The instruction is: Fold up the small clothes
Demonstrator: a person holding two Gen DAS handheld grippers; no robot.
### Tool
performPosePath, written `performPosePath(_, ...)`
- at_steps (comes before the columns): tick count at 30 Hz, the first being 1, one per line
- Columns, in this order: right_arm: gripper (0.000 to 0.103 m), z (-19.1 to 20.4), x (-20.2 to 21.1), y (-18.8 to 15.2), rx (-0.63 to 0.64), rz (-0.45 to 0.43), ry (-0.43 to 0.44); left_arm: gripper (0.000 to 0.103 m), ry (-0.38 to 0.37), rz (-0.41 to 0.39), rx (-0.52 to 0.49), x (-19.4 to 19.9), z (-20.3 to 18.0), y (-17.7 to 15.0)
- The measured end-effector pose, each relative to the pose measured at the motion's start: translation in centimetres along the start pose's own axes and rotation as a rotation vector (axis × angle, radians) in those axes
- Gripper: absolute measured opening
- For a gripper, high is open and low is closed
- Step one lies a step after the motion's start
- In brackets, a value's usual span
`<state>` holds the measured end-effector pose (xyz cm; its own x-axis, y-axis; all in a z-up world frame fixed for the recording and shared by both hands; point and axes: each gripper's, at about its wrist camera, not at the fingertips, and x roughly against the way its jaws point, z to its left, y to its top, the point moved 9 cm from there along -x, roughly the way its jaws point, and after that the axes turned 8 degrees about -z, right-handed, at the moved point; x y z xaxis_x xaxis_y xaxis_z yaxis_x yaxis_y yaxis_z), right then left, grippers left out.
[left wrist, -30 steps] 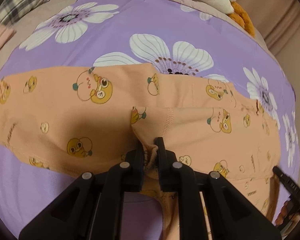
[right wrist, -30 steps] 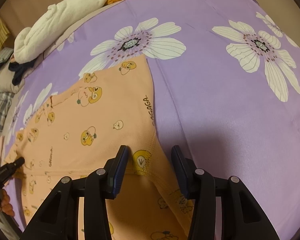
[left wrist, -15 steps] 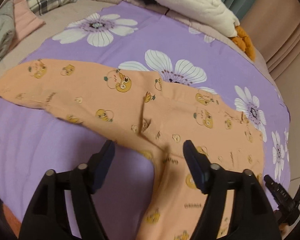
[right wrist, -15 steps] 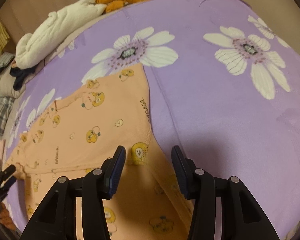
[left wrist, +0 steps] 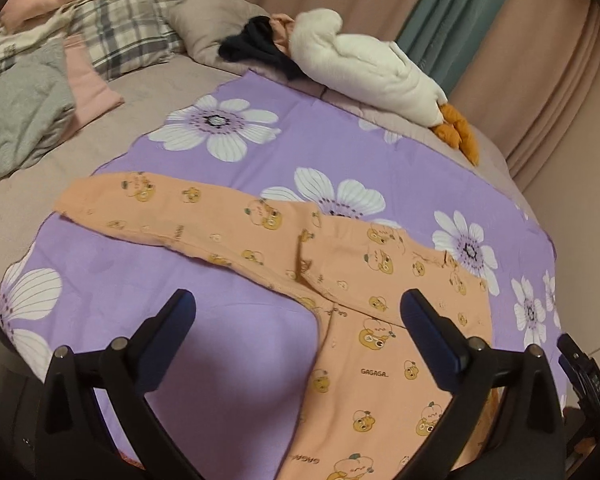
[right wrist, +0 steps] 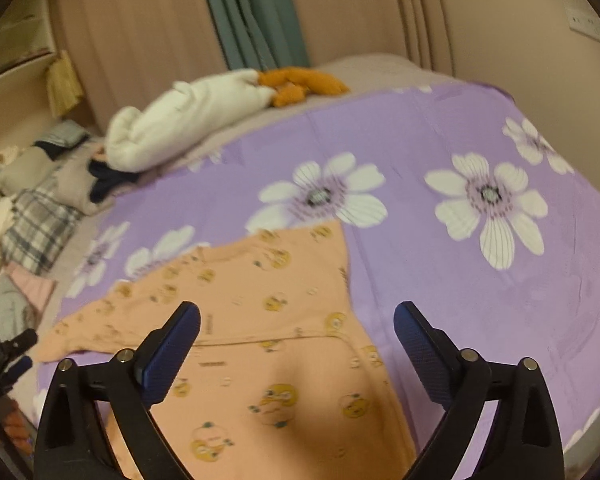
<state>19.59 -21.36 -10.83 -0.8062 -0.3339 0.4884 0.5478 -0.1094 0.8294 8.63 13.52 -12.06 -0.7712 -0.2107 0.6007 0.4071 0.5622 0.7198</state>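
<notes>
An orange child's shirt [left wrist: 380, 320] with yellow cartoon prints lies flat on a purple floral cloth [left wrist: 204, 280]. One long sleeve [left wrist: 160, 208] stretches out to the left. My left gripper [left wrist: 296, 320] is wide open and empty, raised above the shirt's armpit area. In the right wrist view the shirt [right wrist: 260, 340] lies below my right gripper [right wrist: 296, 328], which is wide open and empty above it. The other gripper's tip shows at the left edge [right wrist: 4, 352].
The purple cloth [right wrist: 460, 280] covers a bed. A white plush goose [left wrist: 364, 64] with orange feet lies at the far edge. A pile of grey, pink and plaid clothes [left wrist: 40, 80] sits at the far left. Curtains [right wrist: 252, 12] hang behind.
My left gripper let go of the shirt fold, opened wide and pulled back and up. My right gripper opened wider and lifted away from the shirt's edge.
</notes>
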Motion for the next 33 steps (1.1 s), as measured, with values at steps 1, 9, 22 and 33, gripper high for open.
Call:
performPosePath(1,0.097,0.2,0.4,0.0,0.000,-0.010,0.003,0.103,0.003,-0.001,0.011,0.1,0.4,0.0)
performPosePath(9,0.098,1.8,1.6,-1.7,0.008,-0.008,0.007,0.103,0.029,0.010,0.116,-0.5,5.0,0.4)
performPosePath(22,0.098,1.9,2.2,-3.6,-0.049,0.003,-0.099,0.102,0.181,0.010,0.223,-4.6,15.3,2.6)
performPosePath(33,0.098,3.7,1.8,-2.9,-0.011,-0.004,-0.130,0.090,0.246,0.025,0.371,-8.4,23.3,3.1)
